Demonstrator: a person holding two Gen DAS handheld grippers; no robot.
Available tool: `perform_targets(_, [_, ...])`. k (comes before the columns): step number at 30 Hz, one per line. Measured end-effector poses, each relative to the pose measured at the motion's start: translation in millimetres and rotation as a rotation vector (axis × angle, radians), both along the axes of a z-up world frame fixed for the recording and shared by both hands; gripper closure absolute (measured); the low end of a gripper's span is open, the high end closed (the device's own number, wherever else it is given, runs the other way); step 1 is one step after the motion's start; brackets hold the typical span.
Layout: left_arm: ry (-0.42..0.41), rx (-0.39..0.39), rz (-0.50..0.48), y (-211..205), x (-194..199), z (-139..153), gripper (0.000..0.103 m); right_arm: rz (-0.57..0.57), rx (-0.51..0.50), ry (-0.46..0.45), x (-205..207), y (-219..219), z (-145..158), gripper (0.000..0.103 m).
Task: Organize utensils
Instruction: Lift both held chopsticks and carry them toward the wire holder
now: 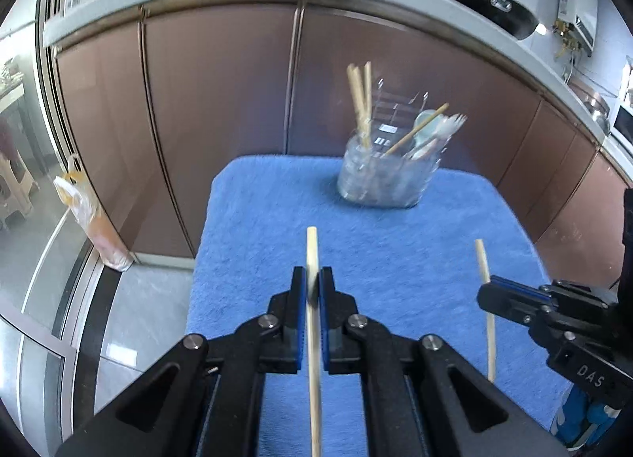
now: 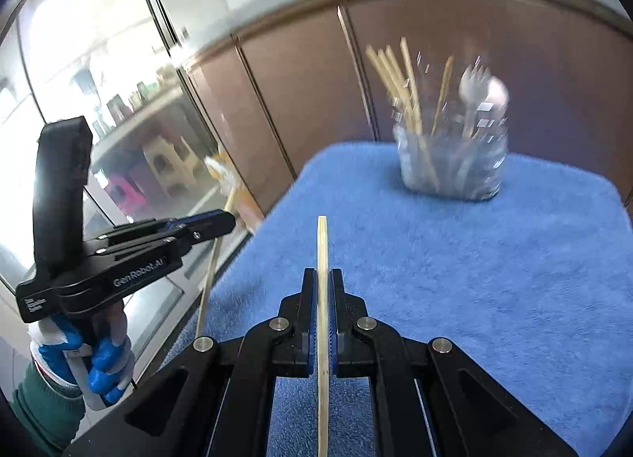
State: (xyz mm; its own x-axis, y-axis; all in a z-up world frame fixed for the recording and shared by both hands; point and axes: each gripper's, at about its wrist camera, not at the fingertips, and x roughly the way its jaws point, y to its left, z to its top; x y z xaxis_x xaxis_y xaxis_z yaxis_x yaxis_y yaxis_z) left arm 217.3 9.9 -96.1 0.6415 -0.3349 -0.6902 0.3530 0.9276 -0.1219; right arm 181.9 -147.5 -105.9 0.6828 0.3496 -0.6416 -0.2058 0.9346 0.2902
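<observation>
My left gripper (image 1: 313, 279) is shut on a wooden chopstick (image 1: 311, 251) that points forward above the blue towel (image 1: 277, 227). My right gripper (image 2: 323, 279) is shut on another wooden chopstick (image 2: 322, 243). In the left wrist view the right gripper (image 1: 490, 291) shows at the right with its chopstick (image 1: 483, 259). In the right wrist view the left gripper (image 2: 225, 221) shows at the left with its chopstick (image 2: 209, 279). A clear holder (image 1: 379, 176) at the towel's far side holds several chopsticks, a plastic fork and a spoon; it also shows in the right wrist view (image 2: 455, 164).
The towel (image 2: 494, 259) covers a small table in front of brown cabinet doors (image 1: 221, 101) under a grey counter. A plastic bag (image 1: 91, 219) stands on the floor at the left. A glass sliding door (image 2: 99, 81) is at the left.
</observation>
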Motion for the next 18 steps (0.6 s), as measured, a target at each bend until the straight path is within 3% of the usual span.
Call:
perform_targets(8, [-0.062, -0.059, 0.036, -16, -5, 28, 0.098, -0.055, -0.019, -0.172, -29, -41, 40, 0.098])
perform_targets(18, [-0.18, 0.008, 0.095, -53, -2, 40, 0.098, -0.085, -0.007, -0.304, -20, -69, 71, 0.098])
